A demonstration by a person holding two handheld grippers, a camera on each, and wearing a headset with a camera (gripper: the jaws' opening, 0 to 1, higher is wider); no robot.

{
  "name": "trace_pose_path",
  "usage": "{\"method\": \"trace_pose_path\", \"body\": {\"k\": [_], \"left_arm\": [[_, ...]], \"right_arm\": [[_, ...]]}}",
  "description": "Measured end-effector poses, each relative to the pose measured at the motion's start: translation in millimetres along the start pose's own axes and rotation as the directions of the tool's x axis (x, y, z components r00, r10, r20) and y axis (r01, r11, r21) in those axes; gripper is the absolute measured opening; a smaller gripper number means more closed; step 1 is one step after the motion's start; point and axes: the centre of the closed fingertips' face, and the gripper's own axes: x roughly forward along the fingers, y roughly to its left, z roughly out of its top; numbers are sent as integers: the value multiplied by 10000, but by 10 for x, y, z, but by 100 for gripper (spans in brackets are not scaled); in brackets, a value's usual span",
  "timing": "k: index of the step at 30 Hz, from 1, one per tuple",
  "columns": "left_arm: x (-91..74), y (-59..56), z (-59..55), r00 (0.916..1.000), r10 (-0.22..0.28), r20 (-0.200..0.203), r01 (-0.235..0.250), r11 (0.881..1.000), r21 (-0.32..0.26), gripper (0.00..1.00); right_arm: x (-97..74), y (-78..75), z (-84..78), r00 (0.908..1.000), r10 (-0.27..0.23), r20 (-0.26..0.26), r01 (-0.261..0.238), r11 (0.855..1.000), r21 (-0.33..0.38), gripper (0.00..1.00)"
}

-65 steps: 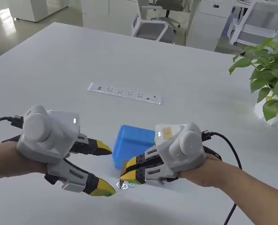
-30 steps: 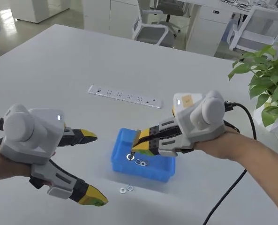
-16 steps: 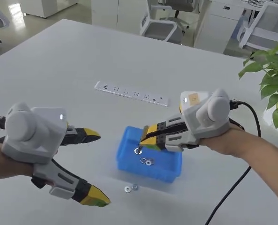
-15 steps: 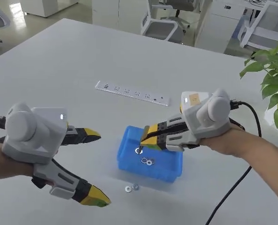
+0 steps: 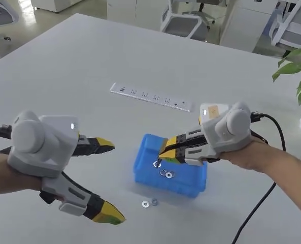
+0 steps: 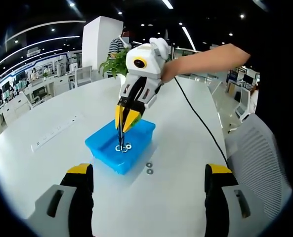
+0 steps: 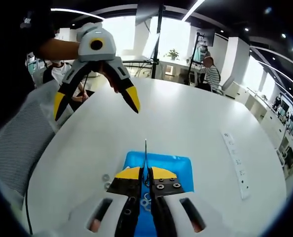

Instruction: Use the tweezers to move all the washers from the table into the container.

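The right gripper (image 5: pixel 166 151) has its jaws pressed together on a pair of thin dark metal tweezers (image 7: pixel 146 157). The tweezers stick out straight past the jaw tips, so that fine points rather than blunt jaws reach the small parts. Those points hang into the shallow blue plastic container (image 5: pixel 160 186) directly under the jaws, a sensible spot for a drop. One small silver metal washer (image 5: pixel 157 164) sits right at the points; whether it is pinched or already let go is too small to tell. Two more washers (image 5: pixel 166 174) lie on the container floor just beside it. Two washers on the table (image 5: pixel 149 203) lie outside the container's near wall, just ahead of the left gripper (image 5: pixel 111 183), whose jaws are spread wide with nothing in them, probably parked out of the way. No writing is legible on the tan sticker (image 5: pixel 211 110) atop the right gripper or the long white power strip (image 5: pixel 150 96) beyond both jaws
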Motion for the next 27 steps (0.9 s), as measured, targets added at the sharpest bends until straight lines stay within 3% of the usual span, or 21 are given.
{"method": "trace_pose_path", "body": {"k": [11, 21, 27], "left_arm": [[39, 61, 11, 9999, 48, 108, -49, 9999, 145, 93], [129, 200, 89, 9996, 277, 60, -280, 9982, 534, 73], [239, 302, 202, 9995, 307, 55, -310, 9949, 958, 54]], "right_arm": [[98, 19, -120, 9999, 126, -80, -124, 9998, 180, 5], [143, 46, -186, 9997, 244, -100, -241, 9993, 287, 6], [140, 38, -190, 9997, 230, -51, -228, 9991, 351, 6]]}}
